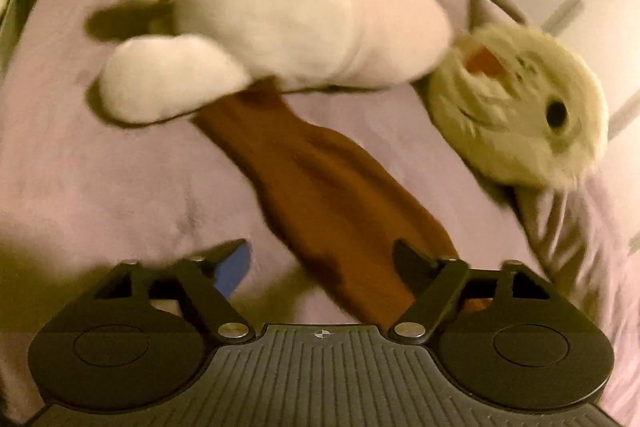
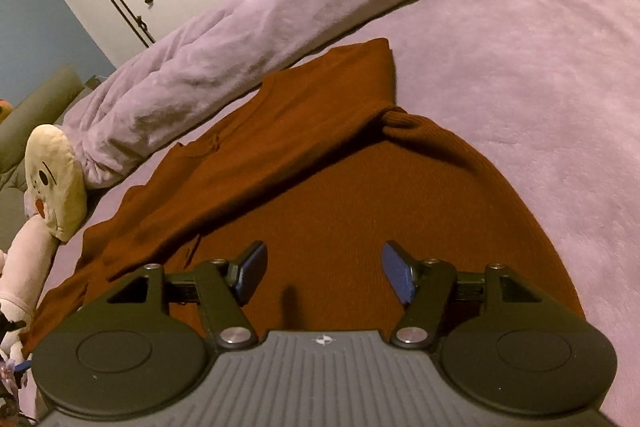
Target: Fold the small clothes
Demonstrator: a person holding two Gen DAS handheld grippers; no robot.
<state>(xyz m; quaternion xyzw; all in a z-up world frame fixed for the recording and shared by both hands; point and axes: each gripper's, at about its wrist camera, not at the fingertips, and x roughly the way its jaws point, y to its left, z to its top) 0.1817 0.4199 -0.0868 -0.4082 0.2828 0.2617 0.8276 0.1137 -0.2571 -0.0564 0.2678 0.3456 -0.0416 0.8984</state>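
My right tongs (image 2: 324, 273) hang released over the rust-brown knit sweater (image 2: 320, 187), spread on the bed's lilac blanket (image 2: 540, 87). My left tongs (image 1: 322, 261) gape too, one sleeve (image 1: 320, 187) running between their fingers toward the plush toy (image 1: 280, 27).

Left-wrist view blurred, garment (image 1: 320, 179) end hidden under pale plush toy (image 1: 280, 27), perhaps a sleeve.
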